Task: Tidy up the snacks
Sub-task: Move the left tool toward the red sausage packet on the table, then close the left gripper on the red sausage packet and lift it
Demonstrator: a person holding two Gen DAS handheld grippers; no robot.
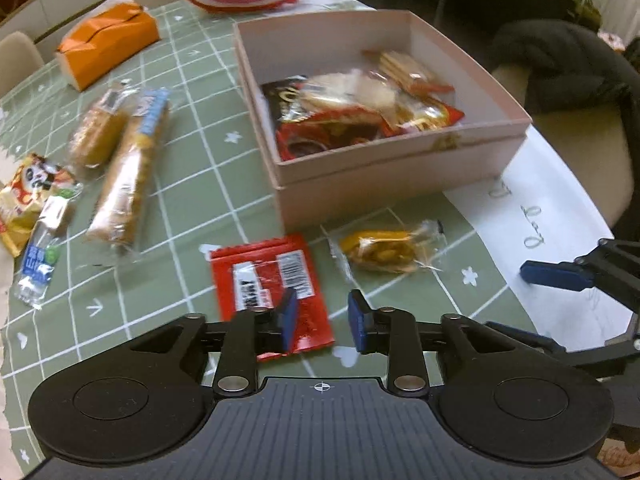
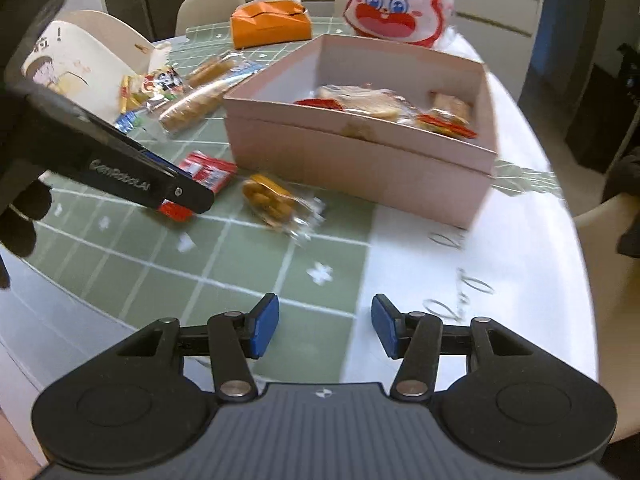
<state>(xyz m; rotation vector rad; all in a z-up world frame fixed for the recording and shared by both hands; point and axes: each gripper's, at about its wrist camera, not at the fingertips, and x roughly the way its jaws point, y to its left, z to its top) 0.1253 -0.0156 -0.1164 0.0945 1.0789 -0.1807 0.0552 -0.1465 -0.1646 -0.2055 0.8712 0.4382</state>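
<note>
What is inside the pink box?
The pink box holds wrapped snacks: red packets, pale crackers. Anything under that pile is hidden.

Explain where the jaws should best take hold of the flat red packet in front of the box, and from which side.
Probably the red packet at its near short edge, from above. It lies flat on the mat, so only an edge gives purchase, and the left gripper hangs open over that end.

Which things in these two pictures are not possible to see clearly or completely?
- Left wrist view: the near end of the red packet is covered by the left gripper.
- Both views: the lowest snacks in the pink box are buried under others.
- Left wrist view: the print on the blue sachet is blurred.
- Right wrist view: the left gripper's jaws are hidden by its own body.
</note>
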